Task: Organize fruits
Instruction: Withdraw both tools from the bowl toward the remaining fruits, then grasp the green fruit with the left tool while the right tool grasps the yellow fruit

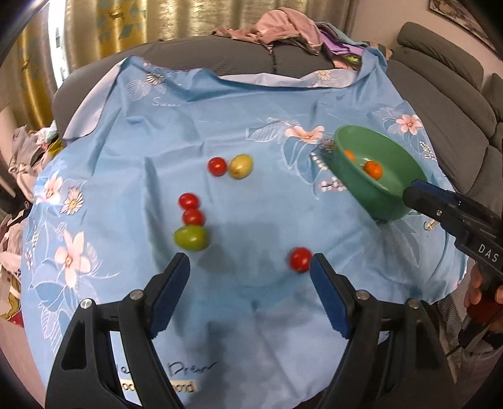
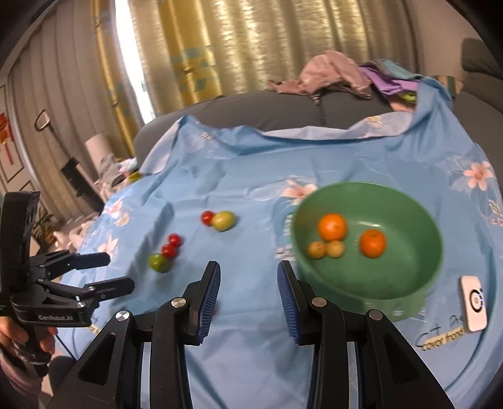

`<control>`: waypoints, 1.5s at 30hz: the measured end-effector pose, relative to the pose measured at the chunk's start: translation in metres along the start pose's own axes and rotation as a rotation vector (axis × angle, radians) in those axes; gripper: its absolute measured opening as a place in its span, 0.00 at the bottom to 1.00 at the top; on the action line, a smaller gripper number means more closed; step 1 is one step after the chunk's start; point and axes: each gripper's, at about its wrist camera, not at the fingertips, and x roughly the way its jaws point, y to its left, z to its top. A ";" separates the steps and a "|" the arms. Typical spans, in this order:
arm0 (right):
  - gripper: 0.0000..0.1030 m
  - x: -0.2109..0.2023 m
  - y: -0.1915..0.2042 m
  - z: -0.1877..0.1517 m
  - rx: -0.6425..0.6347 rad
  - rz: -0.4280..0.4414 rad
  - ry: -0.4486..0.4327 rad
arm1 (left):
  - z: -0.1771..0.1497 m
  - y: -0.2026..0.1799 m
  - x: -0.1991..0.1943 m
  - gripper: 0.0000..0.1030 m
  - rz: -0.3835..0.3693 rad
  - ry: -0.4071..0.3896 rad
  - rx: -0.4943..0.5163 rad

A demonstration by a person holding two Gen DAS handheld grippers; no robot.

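Two wrist views of a fruit-sorting layout on a surface draped with a blue floral cloth [image 1: 267, 195].

The left tool [image 1: 250, 261] stands with its jaws wide apart and nothing between them, angled down over the cloth. A lone red tomato [image 1: 300, 259] lies just beside the tip of its right-hand finger as seen in the left wrist view; whether they touch cannot be told.

The right tool [image 2: 248, 267] shows a narrower gap between its pads, and only bare cloth shows through it, so it grips nothing. In the left wrist view its tip sits at the near rim of the green bowl [image 2: 345, 283]; contact with the rim cannot be confirmed.

The bowl stands on the right part of the cloth and contains two oranges [image 2: 332, 226] and two small tan fruits [image 2: 316, 250].

The loose fruit lies to the left of the bowl:
- A far pair: a red tomato beside a yellow-green fruit [image 1: 240, 165], touching.
- A near row: two red tomatoes [image 1: 189, 200] and a green fruit [image 1: 191, 238], one against the next.

A white device [image 2: 474, 303] lies on the cloth near the bowl. A hand [image 2: 19, 333] holds the grip of the left tool. Behind the surface are a grey sofa [image 1: 220, 59], a heap of clothes [image 1: 283, 28] and gold curtains [image 1: 125, 22].
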 end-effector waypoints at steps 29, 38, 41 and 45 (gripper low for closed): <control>0.37 0.071 0.025 -0.017 -0.022 0.103 0.222 | -0.001 0.045 0.057 0.73 -0.019 0.060 -0.016; 0.37 0.084 0.026 -0.016 -0.032 0.106 0.242 | 0.019 0.057 0.108 0.58 0.060 0.144 0.022; 0.37 0.087 0.024 -0.015 -0.029 0.106 0.245 | 0.019 0.059 0.118 0.52 0.066 0.172 0.038; 0.37 0.086 0.025 -0.014 -0.033 0.112 0.238 | 0.021 0.061 0.124 0.43 0.080 0.179 0.038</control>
